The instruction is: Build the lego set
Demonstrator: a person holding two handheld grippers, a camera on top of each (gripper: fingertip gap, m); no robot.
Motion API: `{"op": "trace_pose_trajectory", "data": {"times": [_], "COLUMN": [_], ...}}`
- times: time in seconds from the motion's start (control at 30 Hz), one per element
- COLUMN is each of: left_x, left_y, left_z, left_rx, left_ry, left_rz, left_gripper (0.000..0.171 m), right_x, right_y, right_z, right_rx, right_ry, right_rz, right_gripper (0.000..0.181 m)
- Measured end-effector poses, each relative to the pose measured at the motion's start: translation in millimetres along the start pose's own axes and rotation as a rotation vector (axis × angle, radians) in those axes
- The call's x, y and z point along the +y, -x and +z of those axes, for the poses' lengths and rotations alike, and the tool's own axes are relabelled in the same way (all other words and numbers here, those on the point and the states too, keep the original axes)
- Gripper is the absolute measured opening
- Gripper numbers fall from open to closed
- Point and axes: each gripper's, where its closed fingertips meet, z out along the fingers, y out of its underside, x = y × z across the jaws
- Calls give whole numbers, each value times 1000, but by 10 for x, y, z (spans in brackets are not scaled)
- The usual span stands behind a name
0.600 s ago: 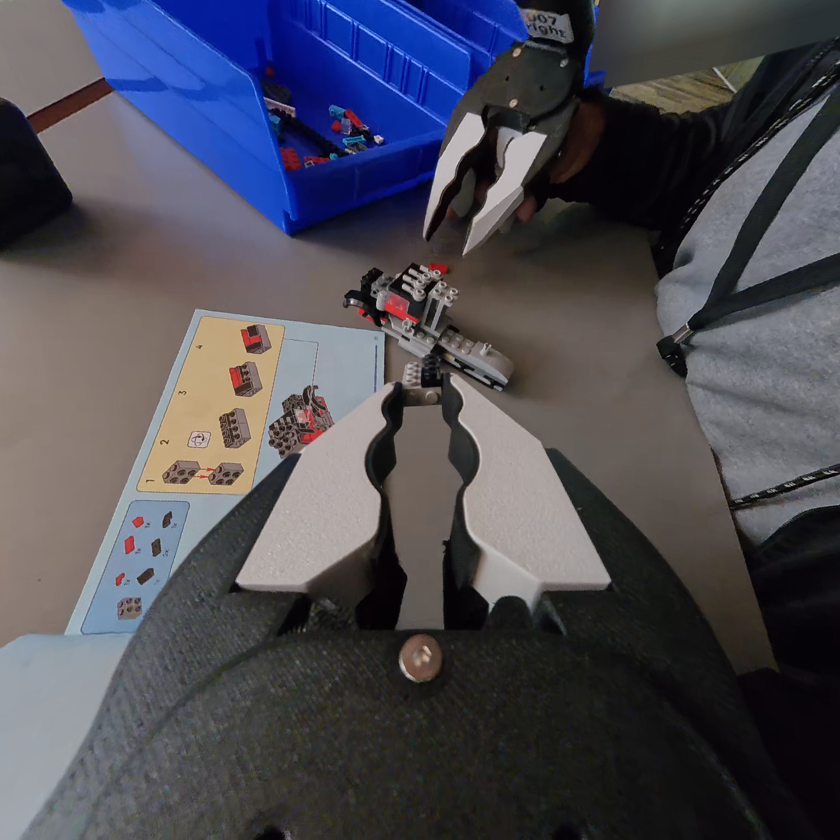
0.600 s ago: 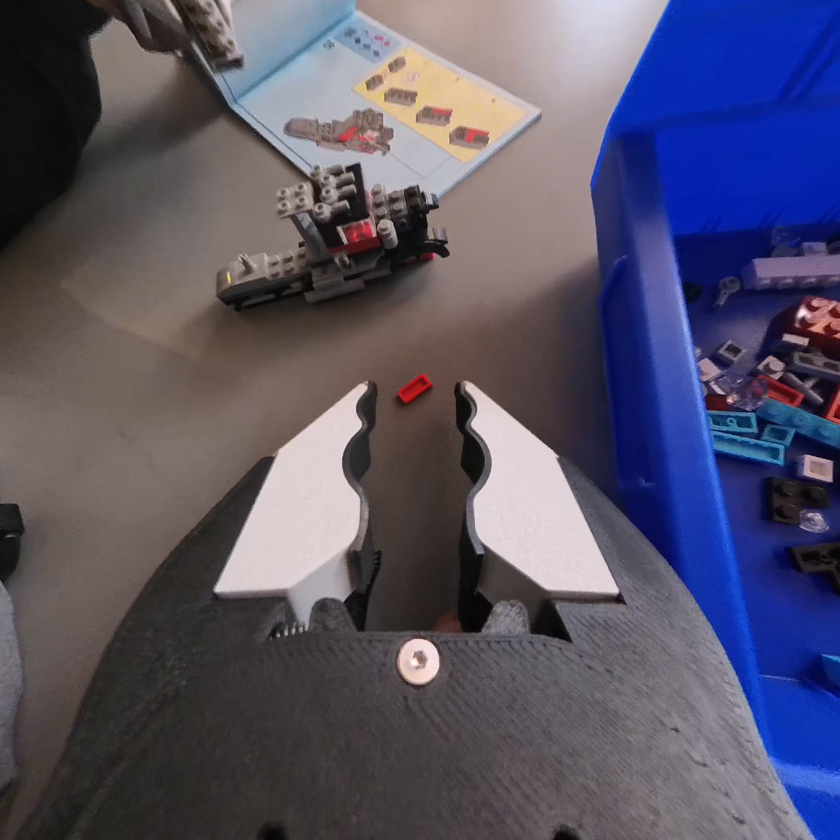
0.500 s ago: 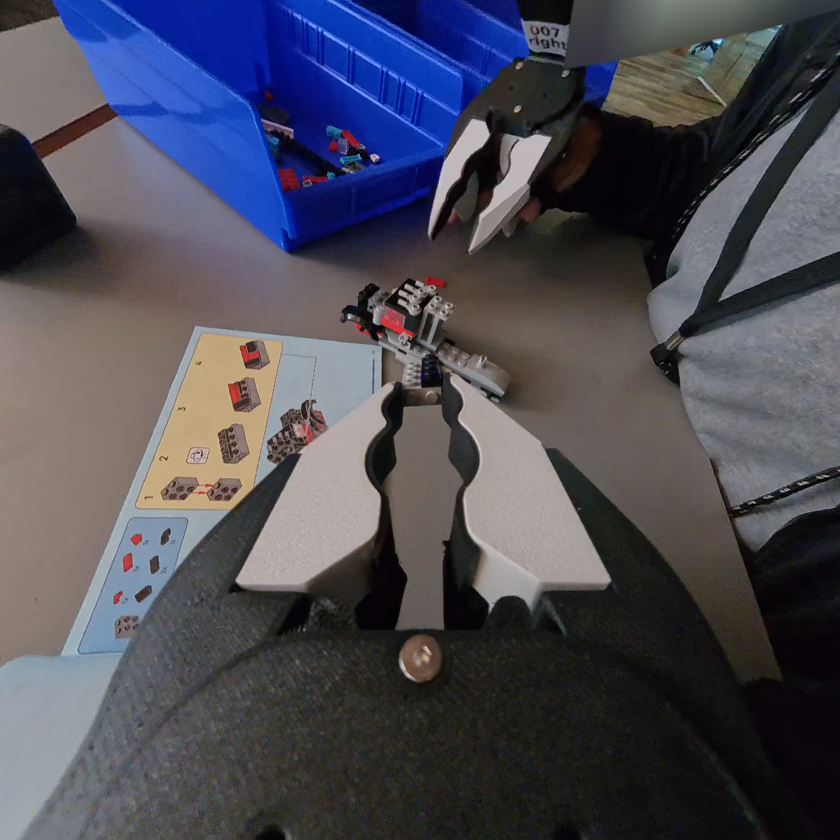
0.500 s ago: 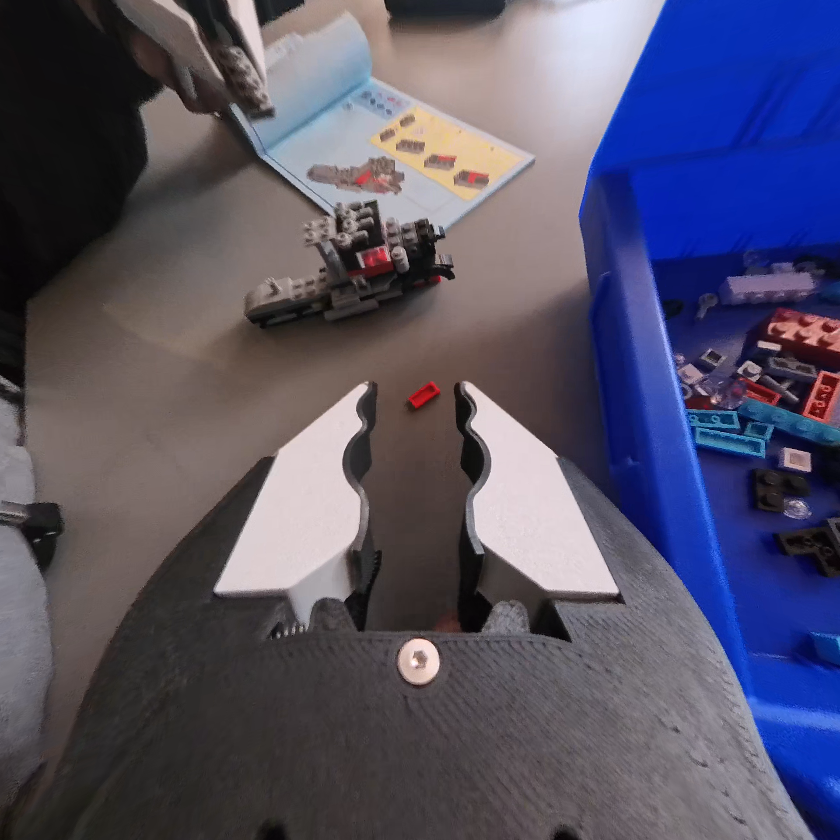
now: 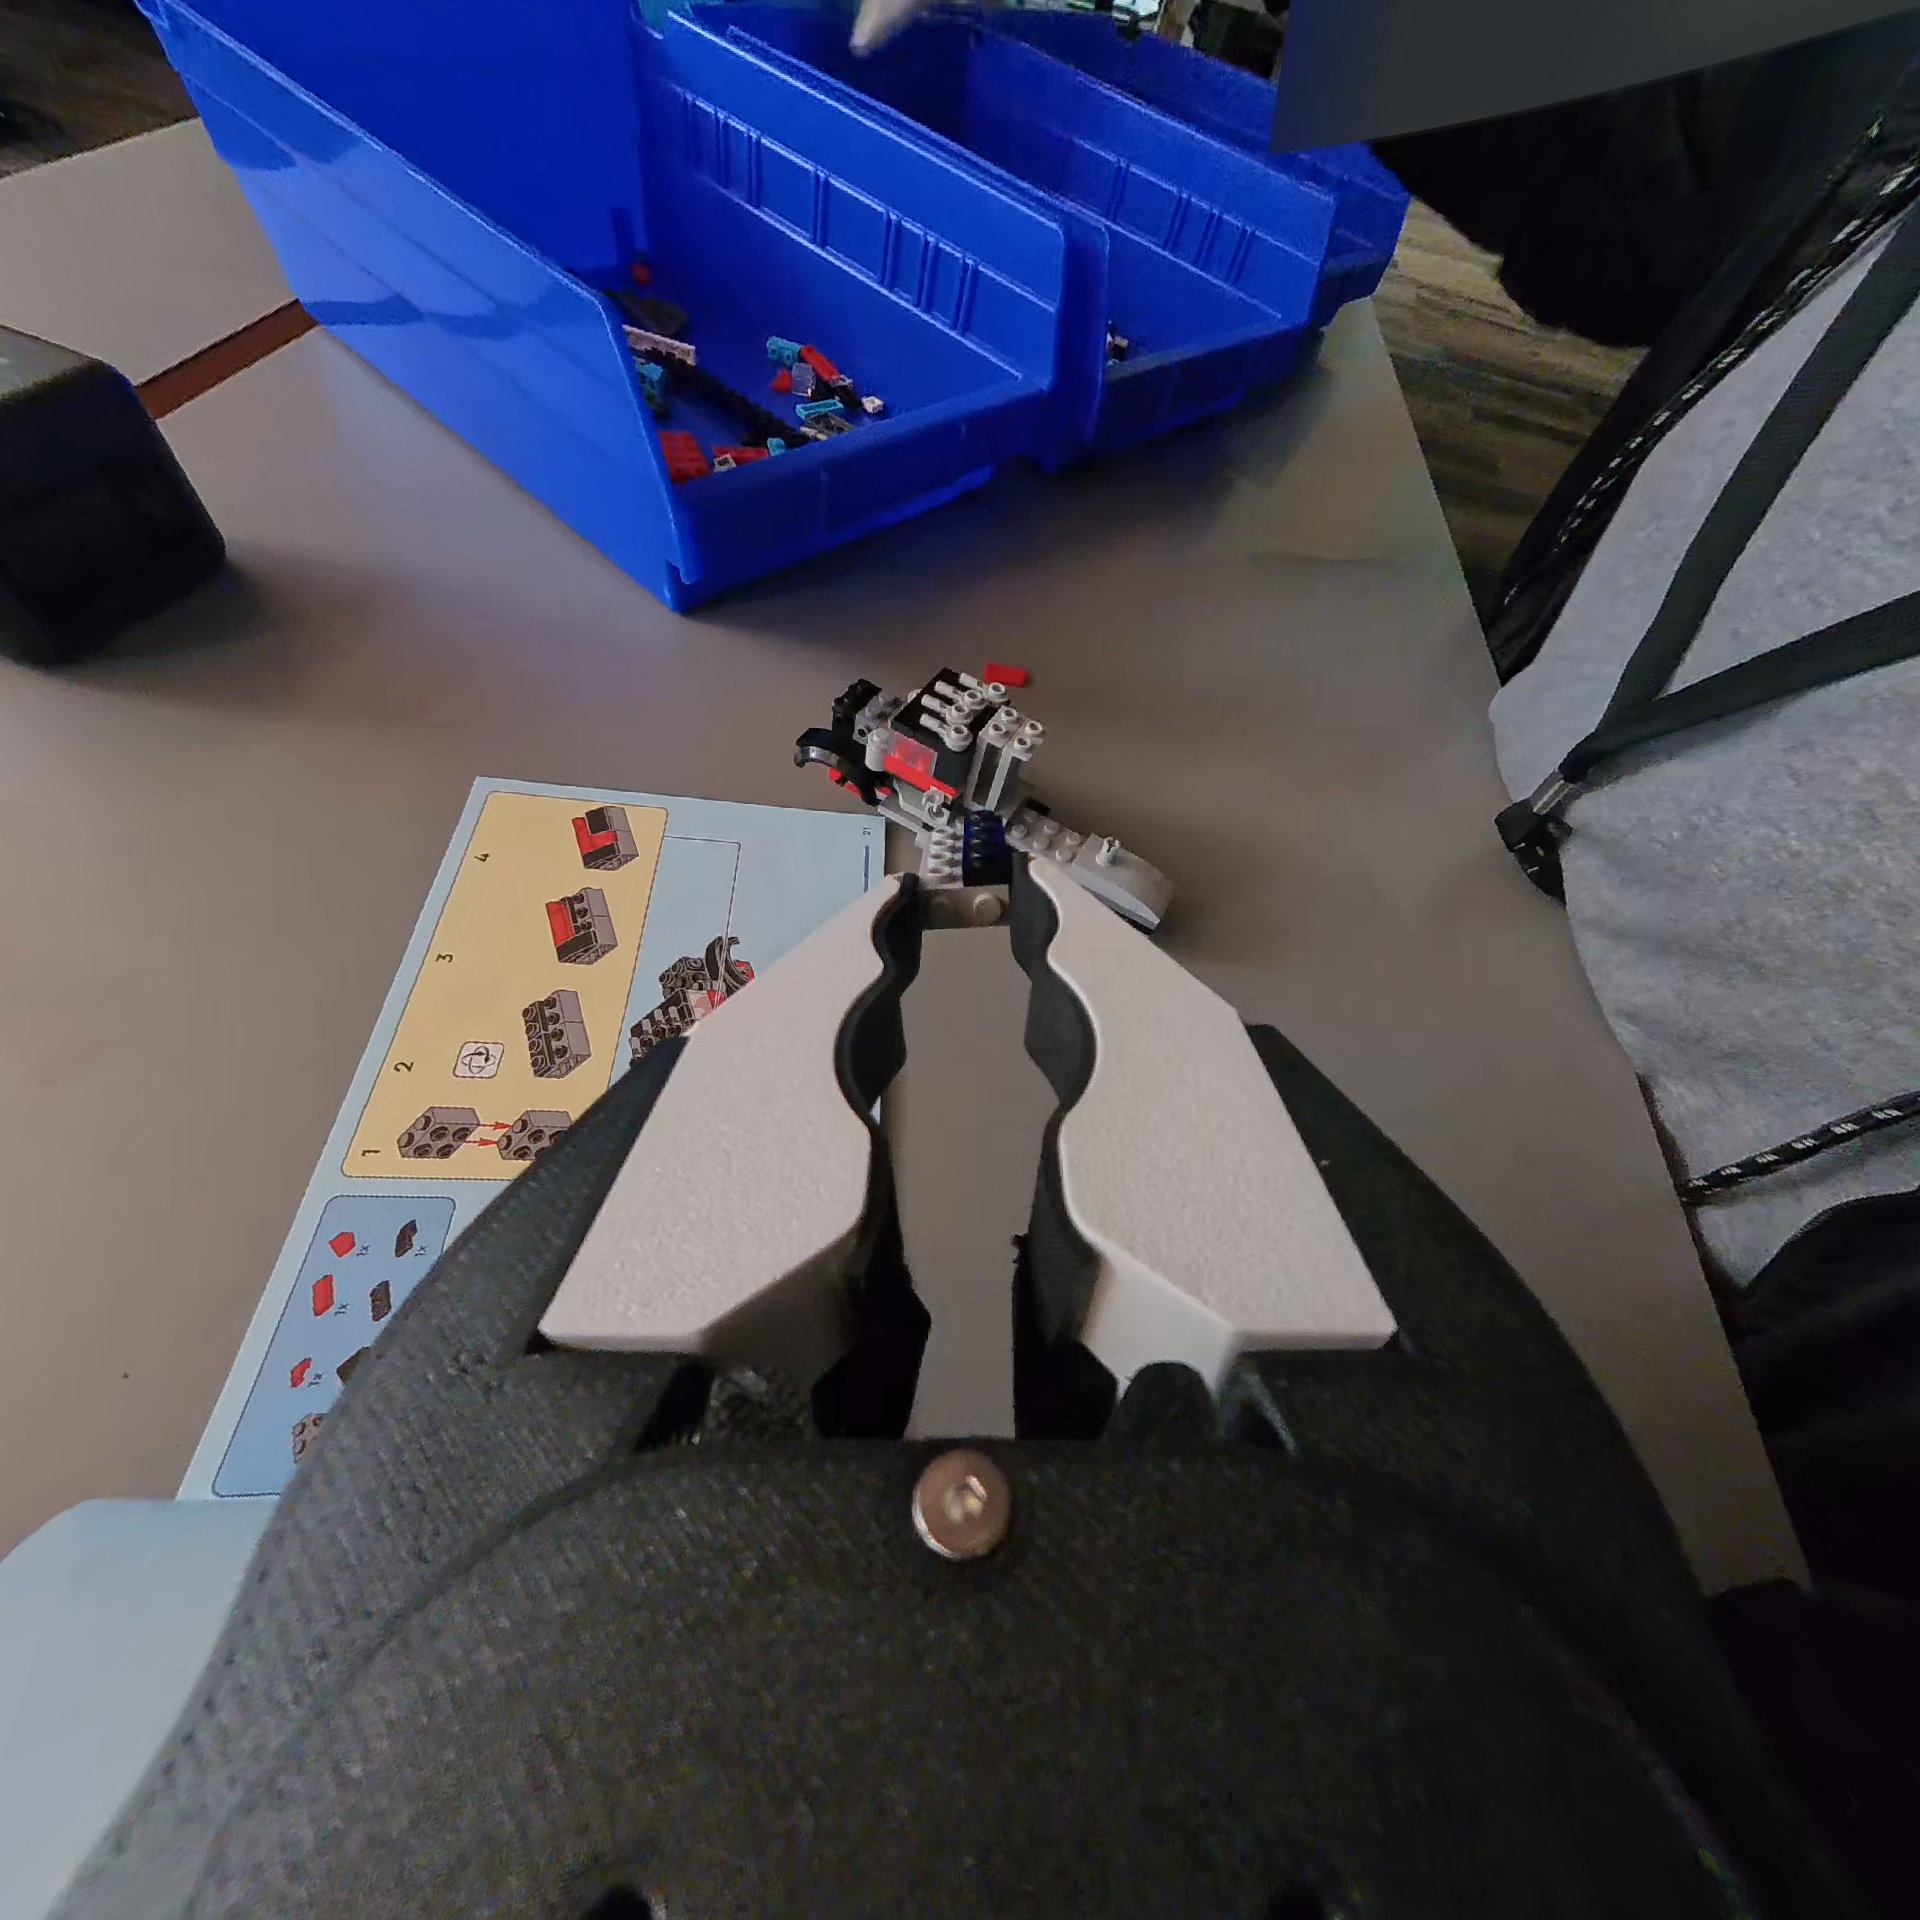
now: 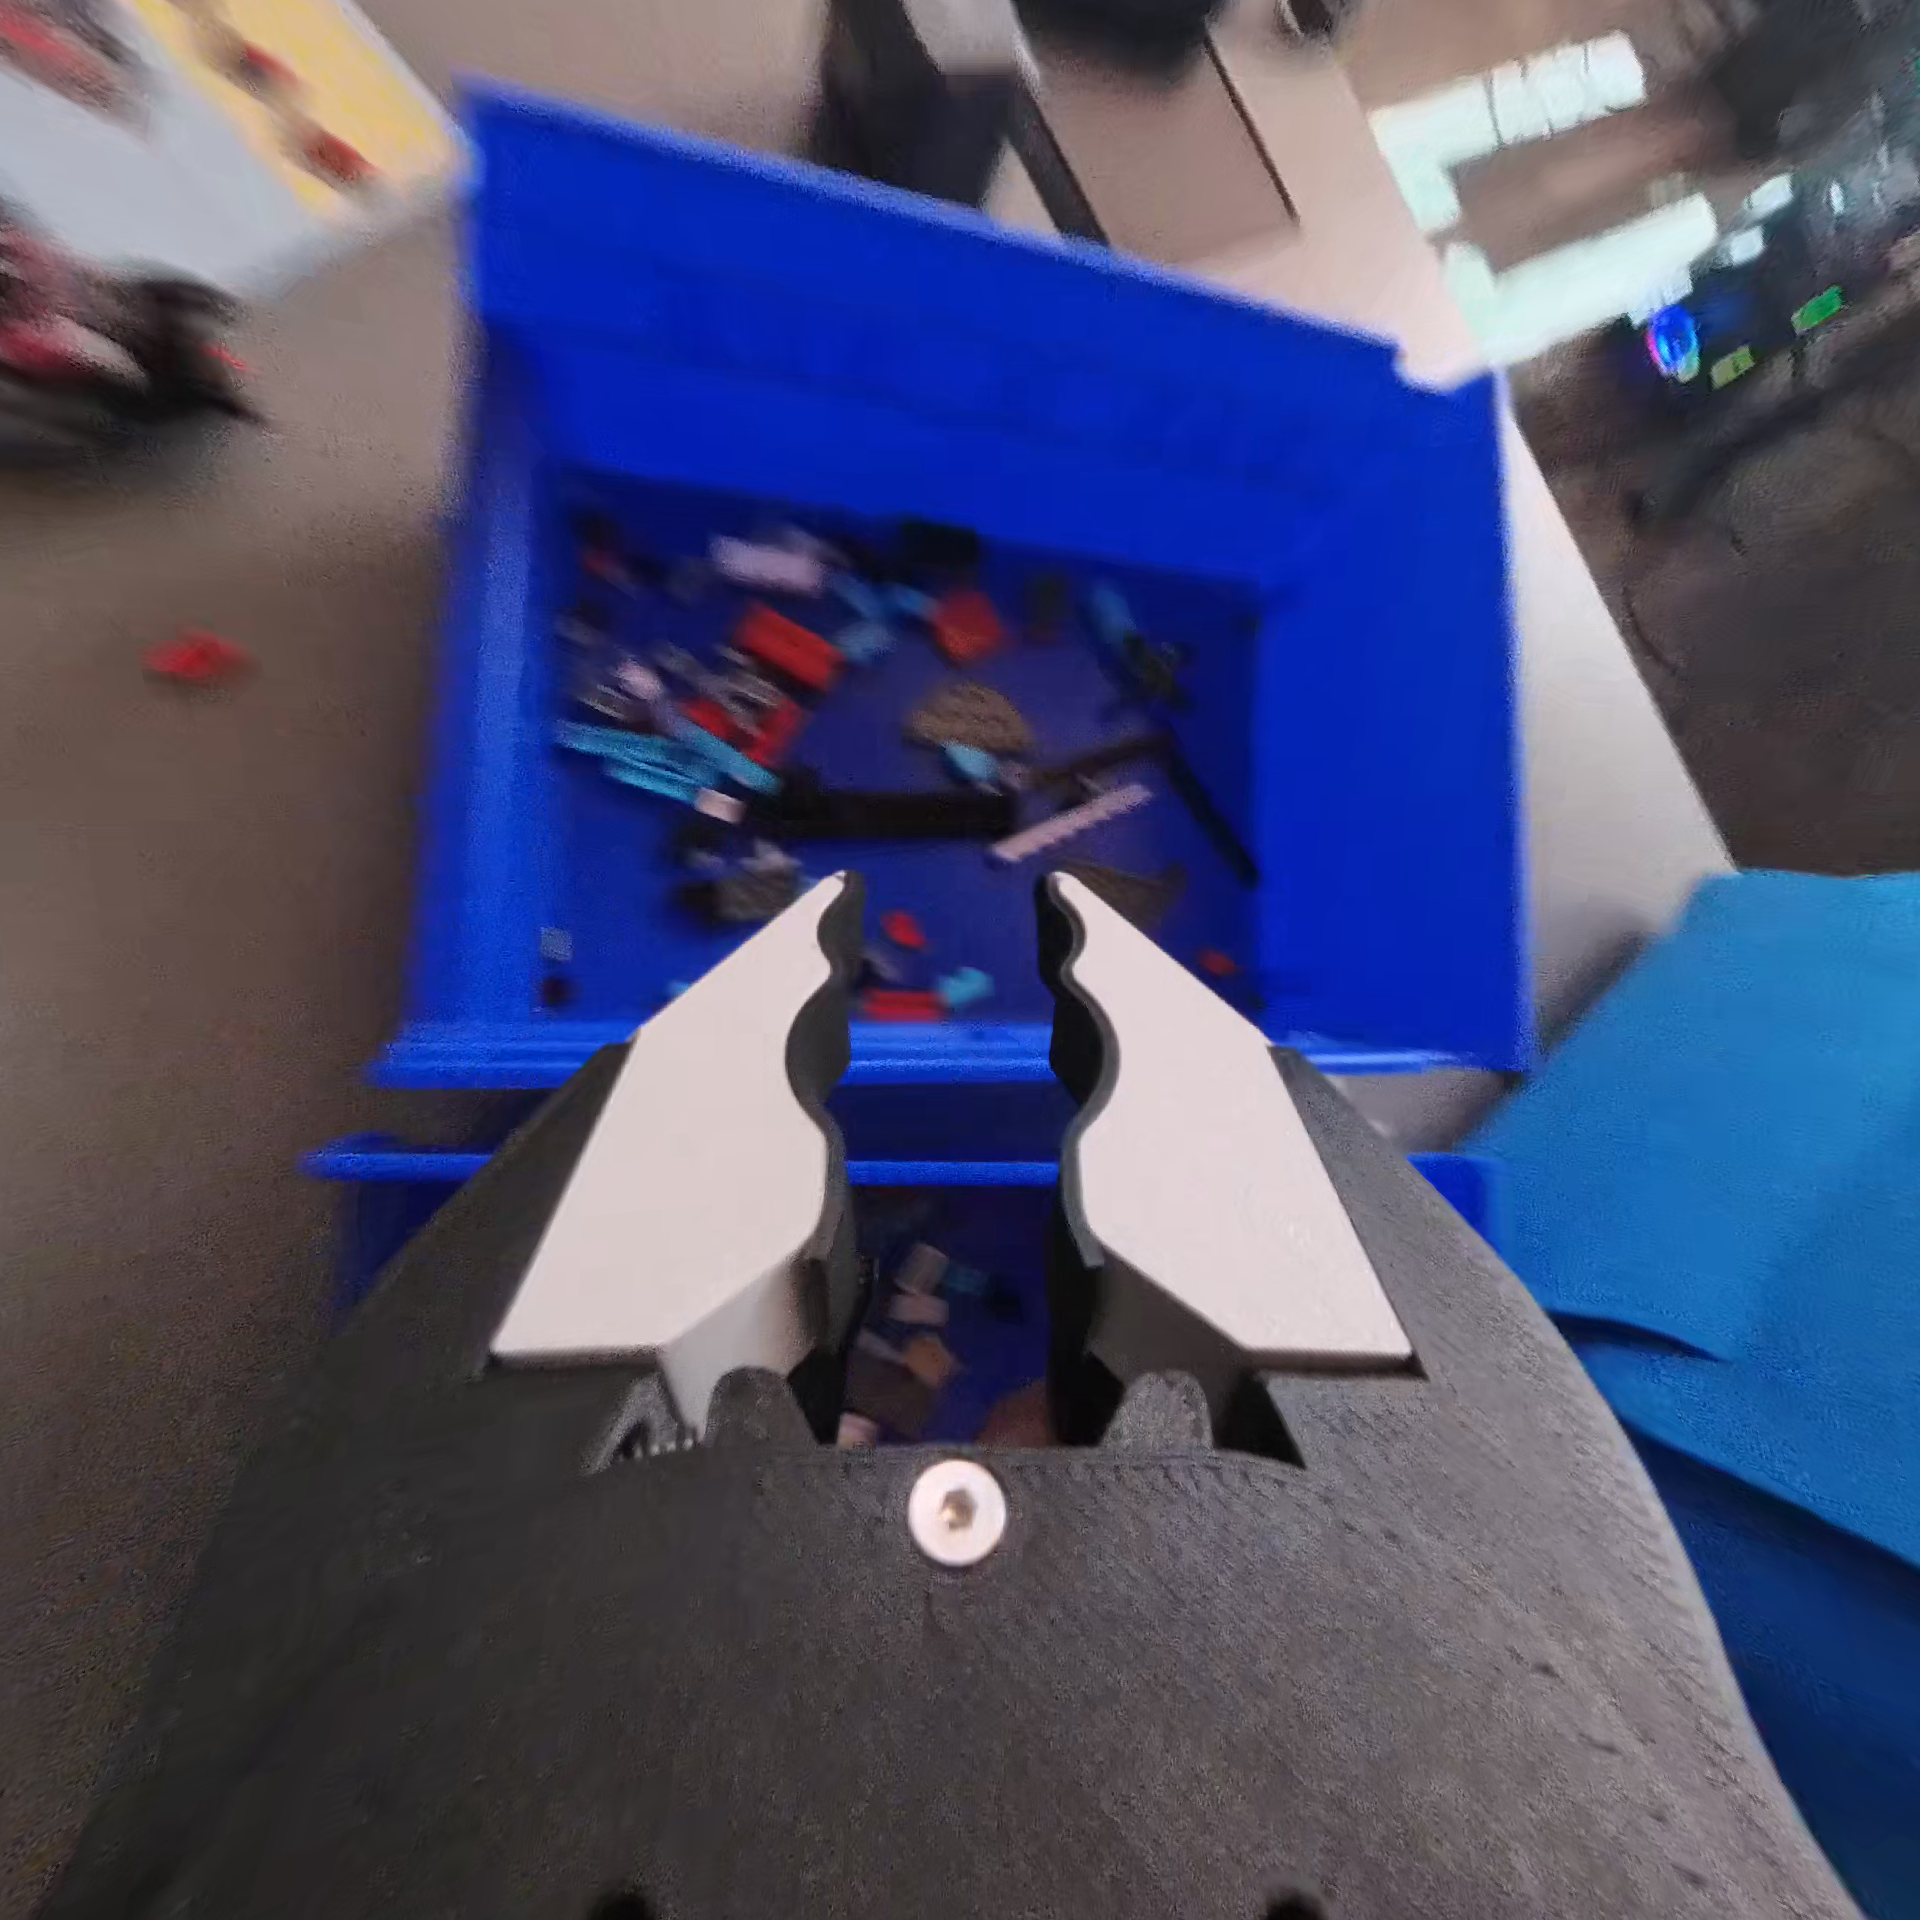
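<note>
My left gripper (image 5: pixel 964 894) is shut on a small grey-and-blue lego sub-assembly (image 5: pixel 971 854) and holds it just in front of the partly built grey, black and red model (image 5: pixel 935 743) on the grey table. A small red tile (image 5: pixel 1006 673) lies just behind the model. My right gripper (image 6: pixel 948 894) is open and empty over the blue bin (image 6: pixel 935 416) of loose lego pieces (image 6: pixel 779 665). That view is motion-blurred. The red tile (image 6: pixel 195 657) and the model (image 6: pixel 94 343) show at its left edge.
The open instruction booklet (image 5: pixel 520 987) lies left of the model. The blue bin (image 5: pixel 727 260) stands at the back beside a second blue bin (image 5: pixel 1195 208). A black box (image 5: pixel 83 499) sits at the far left. A person's grey shirt (image 5: pixel 1766 727) is beyond the table's right edge. There is about 35 cm between the tips of the two grippers. My left tips are roughly 20 cm from the small red tile (image 5: pixel 1006 673). It turns up in the right wrist view (image 6: pixel 180 656) as well.
My right gripper has swung away from the red tile and the model to above the blue bin. My left gripper keeps its hold and has barely moved.
</note>
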Motion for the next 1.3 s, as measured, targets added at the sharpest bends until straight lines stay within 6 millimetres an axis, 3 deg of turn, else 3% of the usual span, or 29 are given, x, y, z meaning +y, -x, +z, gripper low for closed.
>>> {"op": "trace_pose_trajectory", "data": {"times": [0.07, 0.13, 0.27, 0.43, 0.87, 1.07, 1.3], "left_x": [-5, -13, -1, 28, -28, -32, -21], "left_y": [-10, -11, 14, 50, 54, 46, 50], "left_z": [0, -2, -14, -11, 70, 105, 120], "left_rx": [1, 1, -7, -10, -17, -14, -10], "left_ry": [1, -5, -6, -3, -15, -11, -12], "left_rz": [7, 7, 1, -17, -11, -9, -13], "left_gripper": [17, 17, 17, 17, 17, 17, 17], "right_x": [101, 21, -276, -291, -159, -276, -471], "right_y": [-318, -365, -25, 256, 388, 476, 888], "right_z": [157, 276, 360, 382, 92, 308, 547], "right_rx": [23, -12, -96, -129, -156, -267, -447], "right_ry": [116, 119, -6, -35, -53, 27, 50], "right_rz": [2, 10, 2, -4, -10, -232, -370], "right_gripper": [35, 36, 34, 33, 31, 27, 28]}}
